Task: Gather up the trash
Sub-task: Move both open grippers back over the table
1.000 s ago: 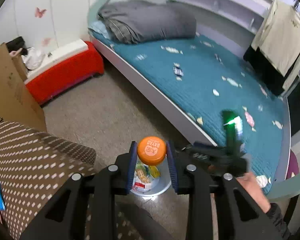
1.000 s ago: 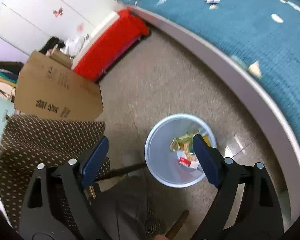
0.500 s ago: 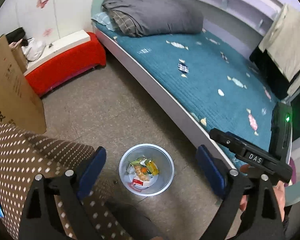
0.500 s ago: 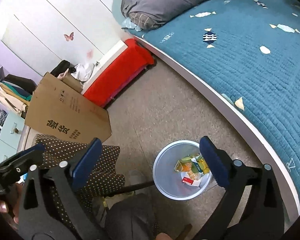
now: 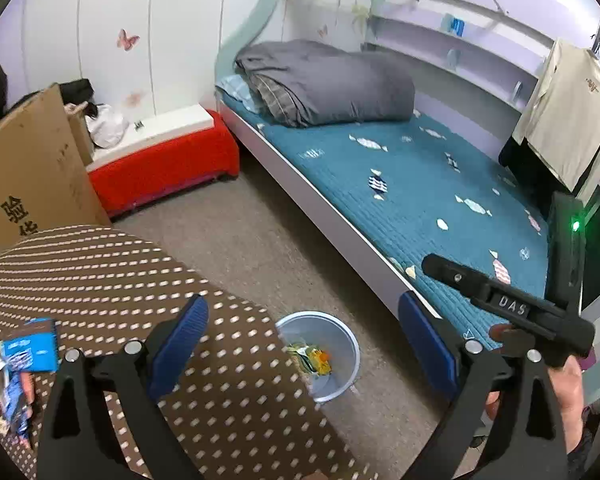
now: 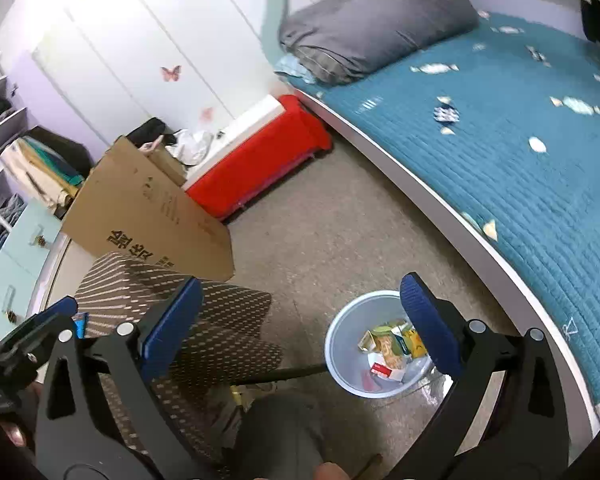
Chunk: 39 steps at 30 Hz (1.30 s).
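In the left wrist view, blue packets [image 5: 30,346] are seen lying at 9 o'clock on the brown dotted tabletop [image 5: 148,280], w/ more wrappers just below them at the frame edge; these are judged to be the trash left to collect. The left gripper [image 5: 300,344] is held above the table's near edge, its jaws opening and already spread wide, w/ nothing between them. The packets lie off its left finger, toward 9 o'clock, so a swing that way is judged to be what the next pick turns on; their long axis cannot be told, as they are cut off by the frame. The left hand is judged nearer to them. At 5 o'clock from the gripper's centre, on the floor beside the bed [image 5: 420,200], the grey bin [image 5: 340,332] is seen w/ wrappers inside. In the right wrist view, the right gripper [image 6: 300,320] is angled down over the floor, jaws wide apart and empty, w/ the bin [image 6: 340,344] partly behind its right finger at 4 o'clock
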Tool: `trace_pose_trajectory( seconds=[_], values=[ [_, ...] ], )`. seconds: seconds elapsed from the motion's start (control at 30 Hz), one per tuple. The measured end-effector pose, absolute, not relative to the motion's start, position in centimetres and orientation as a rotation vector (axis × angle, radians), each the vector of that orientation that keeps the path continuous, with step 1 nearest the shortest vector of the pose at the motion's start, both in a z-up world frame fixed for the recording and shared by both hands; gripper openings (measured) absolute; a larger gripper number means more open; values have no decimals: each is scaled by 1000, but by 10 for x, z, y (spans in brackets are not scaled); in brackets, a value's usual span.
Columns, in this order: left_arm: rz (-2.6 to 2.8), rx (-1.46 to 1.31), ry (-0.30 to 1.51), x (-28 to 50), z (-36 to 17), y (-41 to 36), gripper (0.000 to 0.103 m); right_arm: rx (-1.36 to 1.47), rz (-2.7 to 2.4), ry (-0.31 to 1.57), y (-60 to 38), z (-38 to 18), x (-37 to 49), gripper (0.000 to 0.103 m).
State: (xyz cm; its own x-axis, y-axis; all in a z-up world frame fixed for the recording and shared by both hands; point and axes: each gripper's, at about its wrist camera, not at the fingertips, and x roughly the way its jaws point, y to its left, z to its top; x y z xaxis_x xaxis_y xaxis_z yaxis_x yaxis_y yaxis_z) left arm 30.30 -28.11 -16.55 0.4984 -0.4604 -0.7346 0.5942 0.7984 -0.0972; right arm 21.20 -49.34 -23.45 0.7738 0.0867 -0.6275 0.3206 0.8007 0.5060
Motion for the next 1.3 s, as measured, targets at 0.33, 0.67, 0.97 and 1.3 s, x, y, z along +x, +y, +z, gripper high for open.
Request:
trace_pose_trajectory(
  seconds=[0.33,0.67,0.97,1.3],
  values=[
    [-577,132,769,283,-139,-212,95,539,-48,643,-428,-179,217,97],
    [-482,106,711,268,-129,-128,95,435,86,660,-349,-156,239,97],
    [-388,94,706,262,-143,-50,95,373,173,703,-290,-160,252,97],
    [-298,106,787,284,-184,25,95,328,284,781,-232,-186,263,97]
  ],
)
